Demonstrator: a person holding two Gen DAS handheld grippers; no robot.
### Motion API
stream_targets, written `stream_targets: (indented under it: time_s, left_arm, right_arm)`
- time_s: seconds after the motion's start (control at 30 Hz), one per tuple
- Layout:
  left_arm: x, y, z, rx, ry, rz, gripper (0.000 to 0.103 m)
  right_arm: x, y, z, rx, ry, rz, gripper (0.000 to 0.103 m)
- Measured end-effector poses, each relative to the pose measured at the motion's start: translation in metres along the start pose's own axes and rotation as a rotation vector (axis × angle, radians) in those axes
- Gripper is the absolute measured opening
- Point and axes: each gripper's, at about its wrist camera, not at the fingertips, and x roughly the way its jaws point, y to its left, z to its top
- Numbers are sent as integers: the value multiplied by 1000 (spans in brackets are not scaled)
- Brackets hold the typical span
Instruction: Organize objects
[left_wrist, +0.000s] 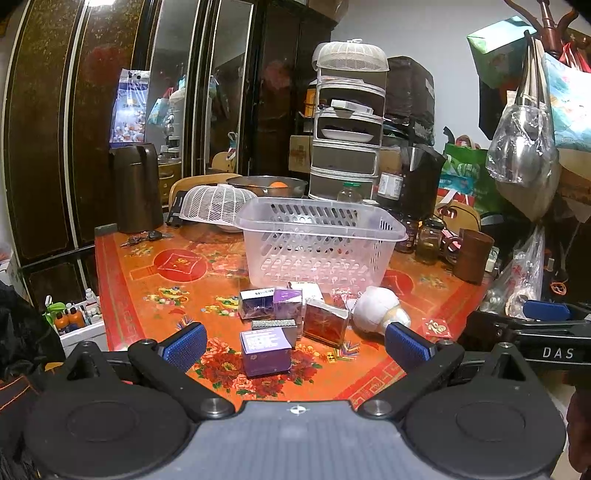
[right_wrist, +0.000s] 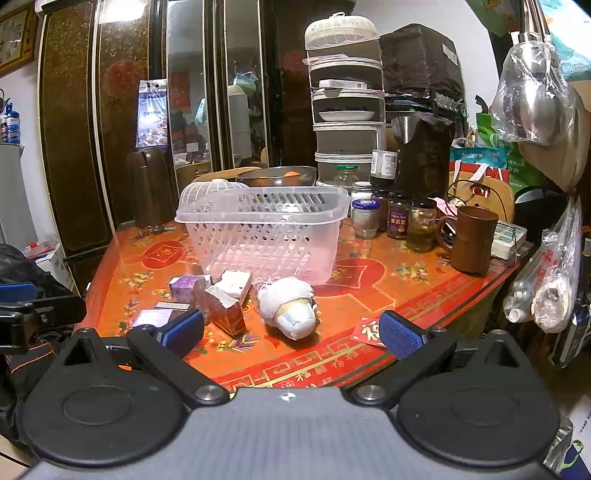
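A clear plastic basket (left_wrist: 320, 243) (right_wrist: 264, 232) stands empty on the orange patterned table (left_wrist: 155, 295) (right_wrist: 388, 306). In front of it lie several small boxes: a purple box (left_wrist: 265, 350), more purple boxes (left_wrist: 275, 302) (right_wrist: 186, 287), a red box (left_wrist: 325, 322) (right_wrist: 225, 310), a white box (right_wrist: 234, 284), and a white plush toy (left_wrist: 378, 308) (right_wrist: 291, 306). My left gripper (left_wrist: 295, 345) is open, low over the near edge, with the purple box between its fingers' line. My right gripper (right_wrist: 291, 332) is open, just short of the plush toy.
A white mesh food cover (left_wrist: 214, 203), a metal bowl with oranges (left_wrist: 267, 184), a dark thermos (left_wrist: 136, 188), jars (right_wrist: 399, 219), a brown mug (right_wrist: 471, 238) and a tiered rack (left_wrist: 345, 122) crowd the table's back. Bags hang at the right (right_wrist: 535, 92).
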Motion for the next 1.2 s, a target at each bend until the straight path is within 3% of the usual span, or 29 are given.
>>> stream_targets:
  time_s: [1.2]
  left_arm:
    - [5,3,-3,-10,15,-2,103]
  right_arm:
    - [3,-2,-3,6,13,14,103]
